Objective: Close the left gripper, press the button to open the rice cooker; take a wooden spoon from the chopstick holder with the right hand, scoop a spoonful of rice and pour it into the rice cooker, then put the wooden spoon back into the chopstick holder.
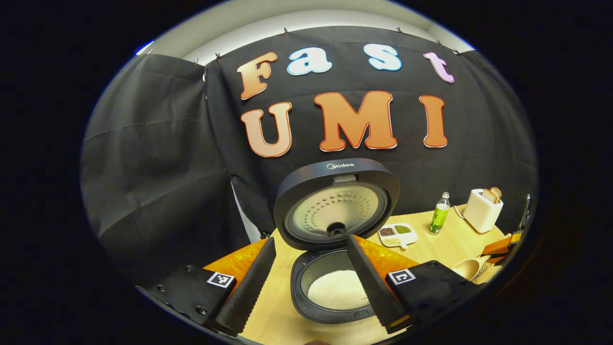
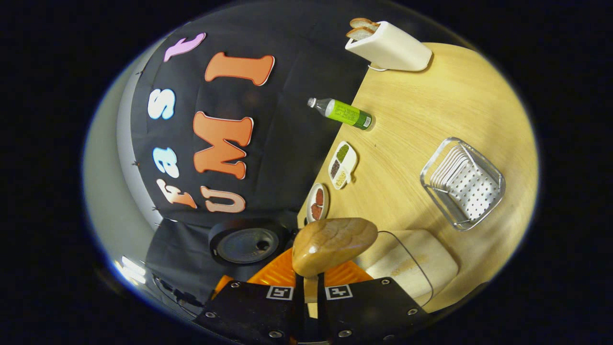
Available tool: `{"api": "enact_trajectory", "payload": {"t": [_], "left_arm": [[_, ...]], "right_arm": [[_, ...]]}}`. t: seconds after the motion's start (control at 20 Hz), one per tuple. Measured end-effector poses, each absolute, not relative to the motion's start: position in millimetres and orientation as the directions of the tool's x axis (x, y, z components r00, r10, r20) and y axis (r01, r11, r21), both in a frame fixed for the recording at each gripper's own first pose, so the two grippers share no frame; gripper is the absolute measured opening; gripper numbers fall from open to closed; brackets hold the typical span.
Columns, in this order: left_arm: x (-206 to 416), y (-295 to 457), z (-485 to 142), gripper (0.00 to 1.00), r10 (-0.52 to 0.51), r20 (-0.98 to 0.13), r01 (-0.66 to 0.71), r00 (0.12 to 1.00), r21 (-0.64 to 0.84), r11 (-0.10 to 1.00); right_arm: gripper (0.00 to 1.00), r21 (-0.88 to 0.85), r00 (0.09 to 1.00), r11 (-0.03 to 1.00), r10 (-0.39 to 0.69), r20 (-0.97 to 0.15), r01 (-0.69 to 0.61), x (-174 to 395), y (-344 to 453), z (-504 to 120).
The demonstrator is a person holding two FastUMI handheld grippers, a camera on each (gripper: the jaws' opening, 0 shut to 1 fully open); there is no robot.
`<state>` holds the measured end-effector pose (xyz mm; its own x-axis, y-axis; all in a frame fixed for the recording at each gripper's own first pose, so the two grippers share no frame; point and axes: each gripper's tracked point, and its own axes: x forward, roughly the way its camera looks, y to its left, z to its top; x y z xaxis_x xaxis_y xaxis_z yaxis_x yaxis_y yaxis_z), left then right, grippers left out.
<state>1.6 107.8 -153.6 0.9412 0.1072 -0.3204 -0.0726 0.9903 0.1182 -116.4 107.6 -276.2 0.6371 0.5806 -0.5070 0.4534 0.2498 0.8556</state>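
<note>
The dark rice cooker point(image 1: 335, 249) stands with its lid point(image 1: 336, 203) raised, and white rice point(image 1: 337, 290) lies in its pot. My left gripper point(image 1: 311, 282) is open just in front of it, one finger on each side of the pot opening, with nothing between them. My right gripper point(image 2: 310, 282) is shut on the handle of the wooden spoon point(image 2: 333, 245). The spoon's bowl sticks out ahead of the fingers, and no rice shows on it. It hangs beside a clear box of rice point(image 2: 407, 266). The perforated metal chopstick holder point(image 2: 462, 182) stands farther off on the table.
On the wooden table point(image 2: 431, 110) stand a white toaster point(image 2: 390, 45) with bread, a green bottle point(image 2: 345, 112), a divided dish of grains point(image 2: 341, 165) and a small dish point(image 2: 317, 202). The right gripper view is rolled sideways. The cooker's lid point(image 2: 246, 245) shows at its lower left.
</note>
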Motion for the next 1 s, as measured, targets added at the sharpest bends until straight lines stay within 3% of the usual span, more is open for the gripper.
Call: {"api": "enact_trajectory", "payload": {"t": [0.25,0.45,0.6,0.65,0.7,1.0], "left_arm": [[-11,125,-146,0.94,0.174,-0.291,-0.148,0.941,0.110,0.983],[-27,147,-143,0.94,0.224,-0.274,-0.204,0.935,0.101,0.974],[-37,163,-139,0.94,0.250,-0.256,-0.229,0.934,0.109,0.967],[-41,166,-140,1.00,0.250,-0.258,-0.229,0.933,0.108,0.967],[-45,167,-142,1.00,0.241,-0.261,-0.221,0.935,0.105,0.970],[-58,192,-146,1.00,0.277,-0.263,-0.256,0.924,0.109,0.960]], "right_arm": [[0.10,0.900,0.670,0.081,0.639,-0.377,0.429,-80,127,-240],[0.10,0.913,0.660,0.045,0.677,-0.326,0.405,-52,159,-218],[0.10,0.925,0.639,0.060,0.706,-0.306,0.376,-34,194,-204],[0.10,0.927,0.630,0.068,0.715,-0.303,0.369,-28,204,-201],[0.10,0.930,0.621,0.084,0.723,-0.304,0.358,-22,215,-200],[0.10,0.912,0.574,0.312,0.709,-0.410,0.266,-10,261,-204]]}}
